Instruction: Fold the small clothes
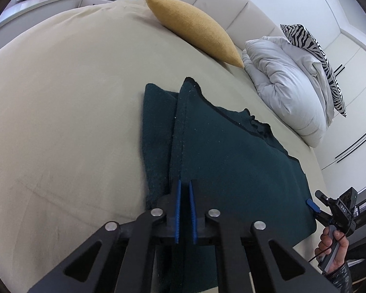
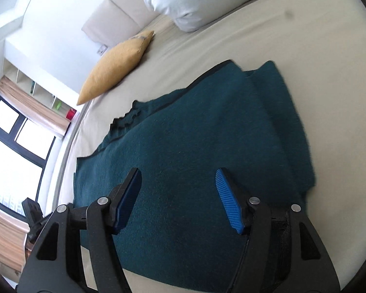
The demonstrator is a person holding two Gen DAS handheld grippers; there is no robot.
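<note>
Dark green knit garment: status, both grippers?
Left gripper shut on dark green knit garment, lifting a fold. Right gripper open above it. Nothing in the way.

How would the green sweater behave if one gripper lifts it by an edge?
The sweater would likely droop, not hold shape: a fold already ridges up at the left gripper. Its fuzzy knit probably grips ribbed pads well. It looks thick, so perhaps fairly heavy.

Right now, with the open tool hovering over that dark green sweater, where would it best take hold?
Probably the near hem of the sweater, coming in low from the near side. The right gripper is open above flat cloth, which offers nothing to pinch; the hem is a free edge. The left gripper already pinches a raised fold.
</note>
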